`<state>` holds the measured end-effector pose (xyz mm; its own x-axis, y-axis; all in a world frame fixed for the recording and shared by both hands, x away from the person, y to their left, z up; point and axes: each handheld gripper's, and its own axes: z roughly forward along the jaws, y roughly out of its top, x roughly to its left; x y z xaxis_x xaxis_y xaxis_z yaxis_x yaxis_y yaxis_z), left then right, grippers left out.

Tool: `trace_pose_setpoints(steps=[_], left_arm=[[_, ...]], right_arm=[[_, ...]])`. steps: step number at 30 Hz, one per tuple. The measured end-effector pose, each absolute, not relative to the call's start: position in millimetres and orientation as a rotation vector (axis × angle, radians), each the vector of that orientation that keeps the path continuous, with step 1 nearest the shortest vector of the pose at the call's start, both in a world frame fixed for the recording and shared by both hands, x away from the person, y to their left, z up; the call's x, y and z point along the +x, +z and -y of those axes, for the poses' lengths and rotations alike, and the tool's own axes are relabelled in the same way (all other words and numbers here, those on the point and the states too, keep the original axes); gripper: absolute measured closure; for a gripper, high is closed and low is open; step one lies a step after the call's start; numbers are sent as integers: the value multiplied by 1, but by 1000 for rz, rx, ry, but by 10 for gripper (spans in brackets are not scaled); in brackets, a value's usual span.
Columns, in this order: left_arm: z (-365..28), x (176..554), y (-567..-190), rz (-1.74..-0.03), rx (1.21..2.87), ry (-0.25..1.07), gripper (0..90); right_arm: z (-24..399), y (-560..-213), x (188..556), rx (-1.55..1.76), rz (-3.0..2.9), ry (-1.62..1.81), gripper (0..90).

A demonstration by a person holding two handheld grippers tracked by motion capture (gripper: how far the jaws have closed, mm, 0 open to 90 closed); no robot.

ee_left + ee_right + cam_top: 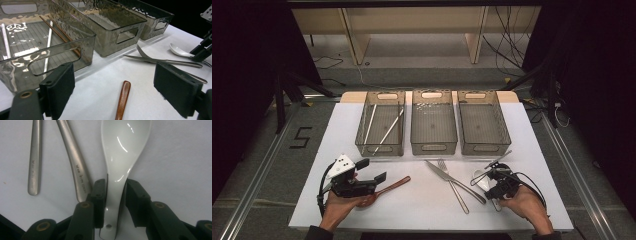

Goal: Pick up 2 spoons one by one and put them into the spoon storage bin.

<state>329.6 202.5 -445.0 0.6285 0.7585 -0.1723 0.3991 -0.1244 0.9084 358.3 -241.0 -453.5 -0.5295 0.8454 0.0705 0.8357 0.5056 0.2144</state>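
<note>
The right gripper (115, 195) has its black jaws on either side of a white spoon's (122, 152) handle, with two metal handles (75, 165) lying left of it.

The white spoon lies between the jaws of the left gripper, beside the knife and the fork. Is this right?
Not quite. The white spoon lies between the jaws of the right gripper, as the right gripper view shows; the knife and the fork do lie beside it. The left gripper is open over the brown spoon.

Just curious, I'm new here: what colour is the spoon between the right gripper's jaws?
Glossy white spoon; the right gripper view shows it best.
</note>
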Motion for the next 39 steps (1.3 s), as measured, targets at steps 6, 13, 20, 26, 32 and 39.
trace_pose_setpoints(steps=[6, 13, 20, 26, 32, 39], left_arm=[[-202, 329, -445, -945, 1746, 406, 169], [-203, 329, -445, -942, 1751, 410, 169], [-203, 329, -445, -946, 1743, 407, 169], [-203, 329, -445, -947, 1744, 407, 169], [-203, 329, -445, -948, 1743, 409, 169], [-204, 329, -445, -948, 1743, 410, 169]], right_arm=[[237, -453, 357, 1482, -2690, 305, 729], [238, -454, 357, 1483, -2686, 301, 750], [238, -453, 356, 1453, -2691, 311, 760], [241, -452, 357, 1446, -2697, 345, 763], [241, -451, 357, 1446, -2698, 365, 764], [243, -451, 357, 1451, -2702, 379, 766]])
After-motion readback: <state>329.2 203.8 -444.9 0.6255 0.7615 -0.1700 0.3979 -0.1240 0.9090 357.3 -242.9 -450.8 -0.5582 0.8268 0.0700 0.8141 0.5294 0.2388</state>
